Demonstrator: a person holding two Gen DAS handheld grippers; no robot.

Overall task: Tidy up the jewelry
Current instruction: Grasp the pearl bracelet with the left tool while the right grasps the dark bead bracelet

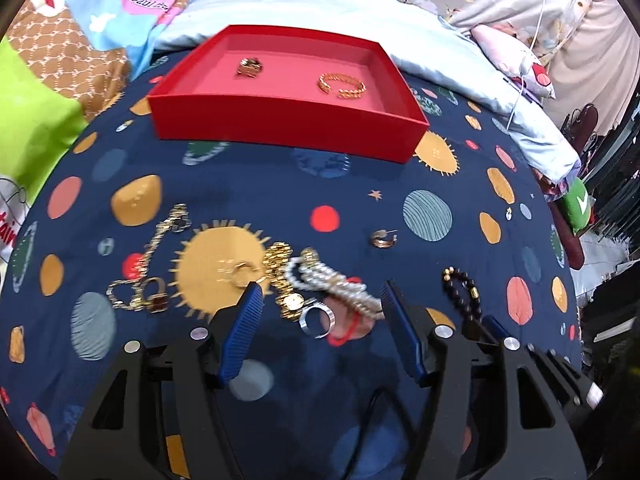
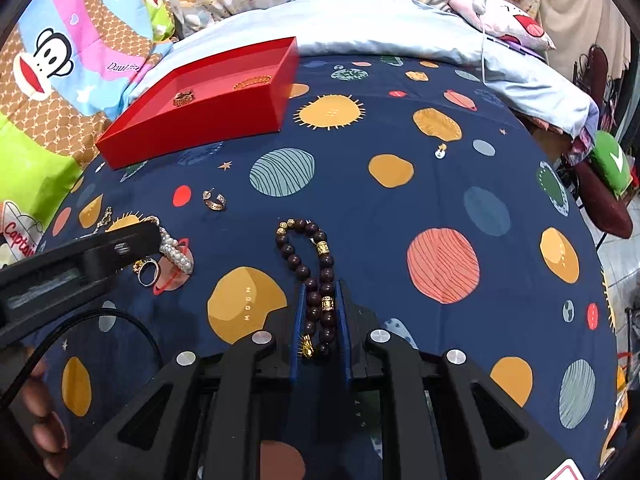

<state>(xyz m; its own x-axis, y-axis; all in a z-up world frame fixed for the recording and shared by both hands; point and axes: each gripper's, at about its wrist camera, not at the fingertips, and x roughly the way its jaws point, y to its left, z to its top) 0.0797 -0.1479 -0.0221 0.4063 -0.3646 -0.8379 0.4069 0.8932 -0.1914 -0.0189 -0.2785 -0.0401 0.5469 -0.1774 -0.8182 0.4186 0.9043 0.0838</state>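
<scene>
On the navy planet-print cloth, my right gripper (image 2: 321, 285) is shut on the near end of a dark bead bracelet (image 2: 304, 248), whose far loop lies flat on the cloth. My left gripper (image 1: 320, 292) is open just above a heap of a pearl bracelet (image 1: 332, 284), a silver ring (image 1: 316, 320) and a gold watch (image 1: 286, 280); its pads touch none of them. A gold chain (image 1: 152, 264) lies to the left and a hoop earring (image 1: 382, 238) further back. The red tray (image 1: 280, 128) behind holds a gold cuff (image 1: 342, 85) and a small gold piece (image 1: 249, 67).
A pale blue pillow (image 1: 320, 8) and cartoon-print bedding (image 2: 60, 60) lie behind and left of the tray. The cloth drops away at the right toward dark furniture (image 2: 608, 200). A hand (image 2: 40, 420) shows at the lower left of the right wrist view, holding the left gripper's body (image 2: 80, 256).
</scene>
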